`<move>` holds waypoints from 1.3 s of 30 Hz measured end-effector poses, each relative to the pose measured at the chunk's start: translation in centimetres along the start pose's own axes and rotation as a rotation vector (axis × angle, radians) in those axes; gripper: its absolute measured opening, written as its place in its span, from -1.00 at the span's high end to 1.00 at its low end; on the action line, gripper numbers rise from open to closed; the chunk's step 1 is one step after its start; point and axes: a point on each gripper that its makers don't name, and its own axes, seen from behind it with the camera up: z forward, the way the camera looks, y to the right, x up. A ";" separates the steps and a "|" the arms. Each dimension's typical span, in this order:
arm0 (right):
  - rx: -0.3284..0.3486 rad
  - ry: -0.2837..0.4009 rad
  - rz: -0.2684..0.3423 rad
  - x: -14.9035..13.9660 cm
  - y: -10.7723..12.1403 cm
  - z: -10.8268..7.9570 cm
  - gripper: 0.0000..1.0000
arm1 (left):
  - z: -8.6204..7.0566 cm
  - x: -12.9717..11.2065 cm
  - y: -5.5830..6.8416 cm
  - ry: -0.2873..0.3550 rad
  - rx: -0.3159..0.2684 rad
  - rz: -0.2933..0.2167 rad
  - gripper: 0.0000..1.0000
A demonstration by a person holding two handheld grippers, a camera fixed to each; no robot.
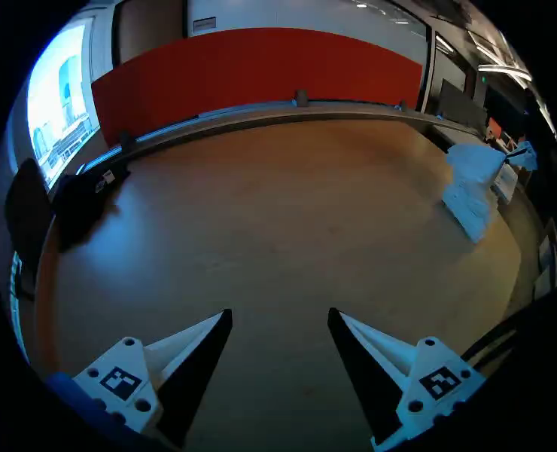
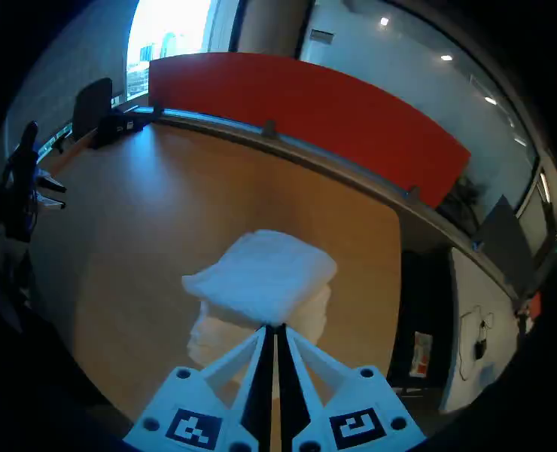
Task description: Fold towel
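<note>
The white towel (image 2: 263, 290) bunches up right in front of my right gripper (image 2: 276, 328), whose fingers are shut on its near edge. One part drapes over the top and the rest hangs down toward the wooden table (image 2: 143, 226). In the left gripper view the same towel (image 1: 474, 188) hangs in a loose column at the far right, with its lower end on the table (image 1: 278, 211), held from above by the right gripper (image 1: 521, 154). My left gripper (image 1: 279, 310) is open over bare wood, well apart from the towel, with nothing between its fingers.
A red partition (image 1: 263, 71) runs along the table's far edge behind a grey rail. Dark equipment (image 1: 83, 200) sits at the left corner, and a black chair (image 2: 90, 105) stands beyond it. The table's right edge (image 2: 399, 301) drops off to the floor.
</note>
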 end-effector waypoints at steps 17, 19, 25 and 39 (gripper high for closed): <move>-0.056 -0.075 0.101 -5.6 1.6 1.8 0.90 | -0.3 -0.5 -0.4 -0.007 0.008 0.002 -0.89; -0.059 -0.082 0.108 -6.0 1.6 2.0 0.90 | -0.3 -0.6 -0.5 -0.008 0.009 0.001 -0.89; -0.067 -0.103 0.129 -7.1 1.7 2.9 0.90 | -0.4 -0.7 -0.6 -0.009 0.013 0.006 -0.89; -0.089 -0.174 0.212 -10.3 1.9 6.0 0.90 | -0.8 -1.2 -0.9 -0.015 0.023 0.005 -0.89</move>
